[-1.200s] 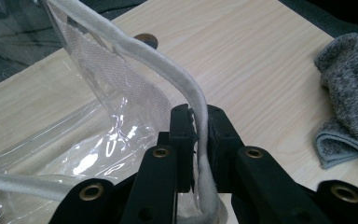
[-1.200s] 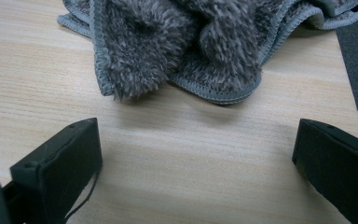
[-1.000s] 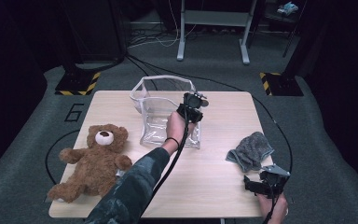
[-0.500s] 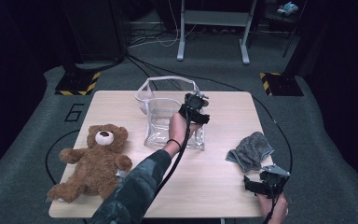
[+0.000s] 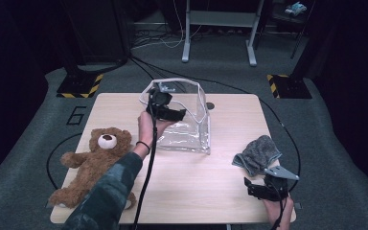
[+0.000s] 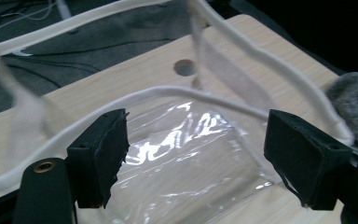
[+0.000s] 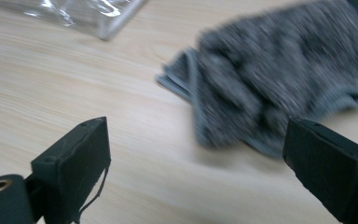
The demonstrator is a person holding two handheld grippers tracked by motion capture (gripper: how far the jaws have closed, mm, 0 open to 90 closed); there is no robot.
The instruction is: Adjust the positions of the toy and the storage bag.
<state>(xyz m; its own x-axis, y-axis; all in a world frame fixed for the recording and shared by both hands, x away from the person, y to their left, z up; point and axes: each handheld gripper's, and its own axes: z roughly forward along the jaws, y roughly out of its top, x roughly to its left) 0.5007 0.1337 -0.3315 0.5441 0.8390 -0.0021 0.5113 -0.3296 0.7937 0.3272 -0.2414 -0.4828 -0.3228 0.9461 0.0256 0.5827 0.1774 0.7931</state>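
Observation:
A clear plastic bag (image 5: 187, 129) with white trim stands open in the middle of the wooden table (image 5: 196, 182). My left gripper (image 5: 178, 115) hovers at the bag's mouth, over its left side. Its jaws have just been opening and stand wide in the left gripper view (image 6: 198, 121). The bag's white rim (image 6: 168, 91) runs across beyond them, untouched by the pads. My right gripper (image 5: 247, 188) is at the table's front right, open; its jaws have just closed slightly with nothing between them. A crumpled grey cloth (image 7: 279, 84) lies just ahead of it.
A brown teddy bear (image 5: 96, 163) lies on its back at the table's front left. The grey cloth (image 5: 258, 153) sits near the right edge. A small round hole (image 6: 185, 67) marks the tabletop behind the bag. Cables and stand legs cross the floor beyond.
My left gripper let go of the bag's right side, opened, and moved left across the bag's mouth. The bag settled wider open. The right gripper shifted only slightly.

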